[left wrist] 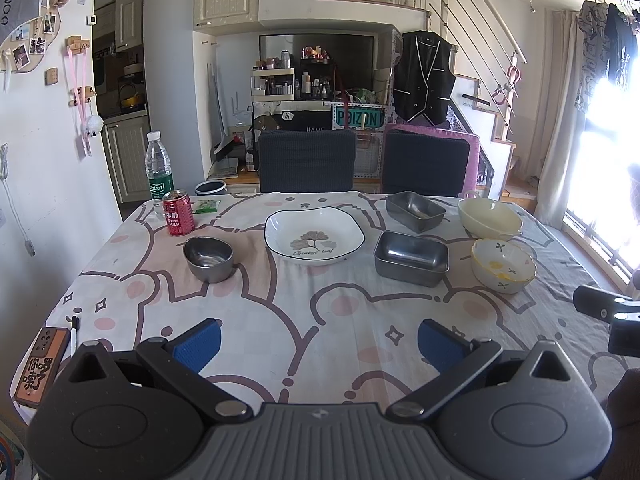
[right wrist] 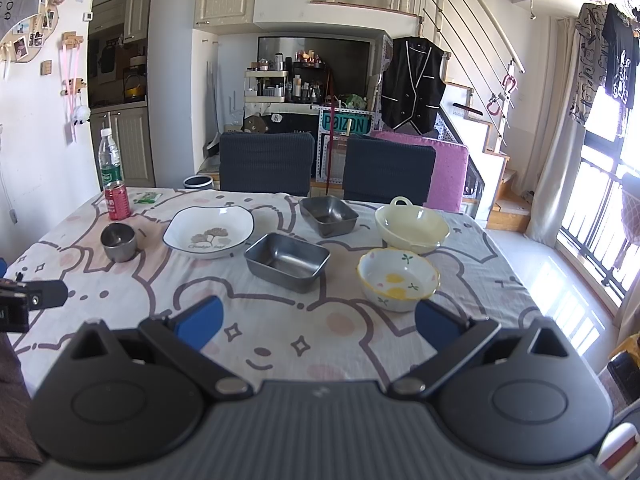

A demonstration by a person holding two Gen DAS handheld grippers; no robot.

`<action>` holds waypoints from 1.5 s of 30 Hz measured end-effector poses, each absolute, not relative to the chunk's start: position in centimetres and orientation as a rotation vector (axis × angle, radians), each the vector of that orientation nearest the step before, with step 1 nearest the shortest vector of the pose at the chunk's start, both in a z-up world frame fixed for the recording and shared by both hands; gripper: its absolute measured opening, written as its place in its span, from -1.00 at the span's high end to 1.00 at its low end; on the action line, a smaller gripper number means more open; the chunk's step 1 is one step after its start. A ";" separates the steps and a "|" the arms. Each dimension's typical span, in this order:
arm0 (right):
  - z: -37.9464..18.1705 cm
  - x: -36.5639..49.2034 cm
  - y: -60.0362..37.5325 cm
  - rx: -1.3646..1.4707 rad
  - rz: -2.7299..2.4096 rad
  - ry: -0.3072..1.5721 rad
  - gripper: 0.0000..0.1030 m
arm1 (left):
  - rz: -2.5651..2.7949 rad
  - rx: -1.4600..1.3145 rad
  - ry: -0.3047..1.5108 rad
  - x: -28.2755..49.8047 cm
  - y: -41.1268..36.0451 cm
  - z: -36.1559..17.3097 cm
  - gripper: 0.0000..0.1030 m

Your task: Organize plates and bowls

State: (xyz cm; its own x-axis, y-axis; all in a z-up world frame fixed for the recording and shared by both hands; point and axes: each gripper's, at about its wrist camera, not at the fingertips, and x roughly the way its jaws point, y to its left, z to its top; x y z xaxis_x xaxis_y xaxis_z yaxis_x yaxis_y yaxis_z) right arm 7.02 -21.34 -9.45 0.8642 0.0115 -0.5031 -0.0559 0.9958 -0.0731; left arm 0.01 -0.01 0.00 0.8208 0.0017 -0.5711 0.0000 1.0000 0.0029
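White plate (left wrist: 314,236) with grey leaf print — cream bowl (left wrist: 489,213), red can (left wrist: 178,213), pink-bear tablecloth (left wrist: 320,320).

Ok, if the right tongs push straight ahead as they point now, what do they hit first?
Probably the near rectangular steel tray, which sits about on the centreline ahead of the open right tongs. The flower-print bowl lies just right of that line; depth is hard to judge.

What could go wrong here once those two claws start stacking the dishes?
1. The floral bowl and cream bowl look ceramic and sit toward the table's window side; a slip there could send one to the floor.
2. The steel trays look slick, so open pads might lose hold.
3. Reaching for the small steel cup might bump the red can or water bottle behind it.
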 end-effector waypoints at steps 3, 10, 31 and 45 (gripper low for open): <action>-9.4 7.0 -21.3 -0.086 0.036 0.526 -1.00 | 0.001 0.003 0.608 0.0 0.0 0.0 -1.00; -9.5 7.0 -21.4 -0.086 0.034 0.527 -1.00 | 0.001 0.003 0.608 0.0 0.0 0.0 -1.00; -9.5 7.0 -21.4 -0.084 0.035 0.532 -1.00 | 0.000 0.002 0.608 0.1 0.0 0.0 -1.00; -9.8 9.4 -20.8 -0.076 0.084 0.580 -1.00 | 0.024 -0.020 0.654 2.8 1.0 -0.9 -1.00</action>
